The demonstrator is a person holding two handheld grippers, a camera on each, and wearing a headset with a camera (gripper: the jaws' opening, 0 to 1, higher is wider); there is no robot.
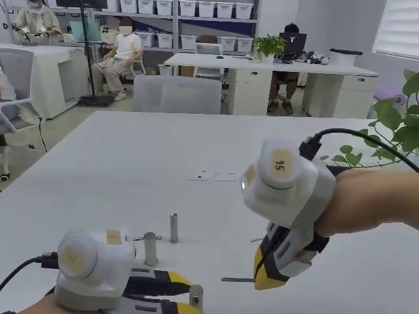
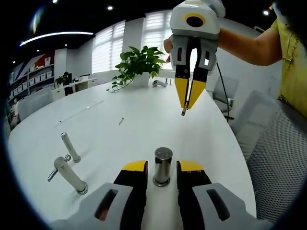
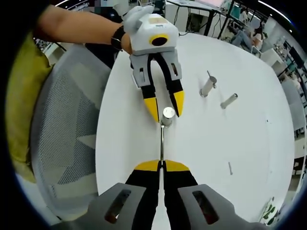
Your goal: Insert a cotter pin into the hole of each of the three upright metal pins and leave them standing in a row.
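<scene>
Three metal pins and three cotter pins are counted.

The nearest pin [image 2: 163,158] is stood upright between the jaws of the left gripper [image 2: 163,166]. These jaws are set apart, and a thin gap is seen on each side of the pin. The jaws of the right gripper [image 3: 162,165] are pressed together on the held cotter pin [image 3: 162,143], which is kept level and pointed at the nearest pin. In the head view its tip is seen near that pin but apart from it.

Behind the left gripper, a second pin [image 1: 150,248] is stood upright with an inserted cotter pin [image 1: 139,239] through its upper part. Just beyond it, a third pin [image 1: 173,227] is stood upright and bare. A loose cotter pin [image 2: 121,121] is laid flat farther out on the bench.

The bench [image 1: 98,170] is white and smooth, with a socket panel [image 1: 216,175] set into it. A leafy plant [image 1: 399,124] is placed at its right edge. Beyond, grey chairs [image 1: 177,95], white desks [image 1: 262,65], shelves of white bins [image 1: 190,8] and seated people [image 1: 121,59] are seen.
</scene>
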